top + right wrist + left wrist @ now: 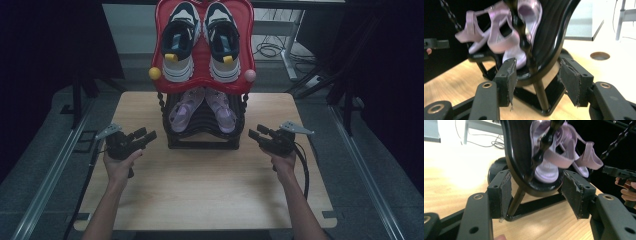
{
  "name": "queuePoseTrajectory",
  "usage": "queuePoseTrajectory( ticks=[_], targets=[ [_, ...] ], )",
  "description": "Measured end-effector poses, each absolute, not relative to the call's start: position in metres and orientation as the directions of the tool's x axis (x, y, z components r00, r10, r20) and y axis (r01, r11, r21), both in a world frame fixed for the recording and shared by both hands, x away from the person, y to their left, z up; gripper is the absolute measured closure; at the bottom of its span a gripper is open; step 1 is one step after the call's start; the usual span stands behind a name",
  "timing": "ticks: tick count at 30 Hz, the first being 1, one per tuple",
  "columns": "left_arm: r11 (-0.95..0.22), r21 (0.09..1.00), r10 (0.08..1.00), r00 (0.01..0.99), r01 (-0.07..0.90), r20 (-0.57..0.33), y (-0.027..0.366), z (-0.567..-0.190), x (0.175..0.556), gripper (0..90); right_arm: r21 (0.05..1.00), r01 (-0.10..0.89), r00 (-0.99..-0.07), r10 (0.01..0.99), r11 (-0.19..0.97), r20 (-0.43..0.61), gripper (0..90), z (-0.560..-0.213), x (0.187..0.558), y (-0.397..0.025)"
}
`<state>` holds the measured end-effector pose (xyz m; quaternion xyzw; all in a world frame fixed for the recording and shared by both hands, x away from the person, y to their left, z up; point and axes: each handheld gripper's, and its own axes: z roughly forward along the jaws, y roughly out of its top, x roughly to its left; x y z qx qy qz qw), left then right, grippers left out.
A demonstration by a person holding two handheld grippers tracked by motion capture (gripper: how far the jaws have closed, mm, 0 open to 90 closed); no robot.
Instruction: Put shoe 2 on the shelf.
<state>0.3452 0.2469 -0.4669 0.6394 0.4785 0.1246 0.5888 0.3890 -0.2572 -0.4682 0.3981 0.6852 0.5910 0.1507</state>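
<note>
A two-tier shoe rack (202, 137) stands at the back middle of the wooden table (200, 190). Its red top shelf (160, 55) carries a pair of white, navy and yellow sneakers (180, 40). The black lower shelf (519, 157) holds a pair of lilac sandals (205, 107) (564, 157) (499, 37). My left gripper (145, 137) (536, 193) is open, just left of the rack's base, jaws either side of a front leg. My right gripper (257, 135) (536, 80) is open too, just right of the base, facing the other front leg (541, 95).
A round hole (600, 55) is cut in the table near the rack. Behind the table stand a white desk frame (290, 45) and loose cables (270, 50) on the floor. Metal rails (50, 175) run along both sides of the table.
</note>
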Motion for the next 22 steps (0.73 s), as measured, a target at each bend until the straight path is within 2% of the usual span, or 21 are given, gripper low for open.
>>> queuePoseTrajectory(
  ticks=[11,22],
  targets=[
    [0.126,0.857,0.756,0.512,0.499,-0.409,0.243,-0.487,0.339,40.9,0.915,0.402,-0.644,0.723,0.042,0.250,46.7,-0.490,0.385,-0.252],
    [0.127,0.856,0.757,0.509,0.501,-0.411,0.245,-0.486,0.339,40.8,0.914,0.405,-0.640,0.725,0.035,0.255,46.7,-0.491,0.384,-0.253]
  ],
)
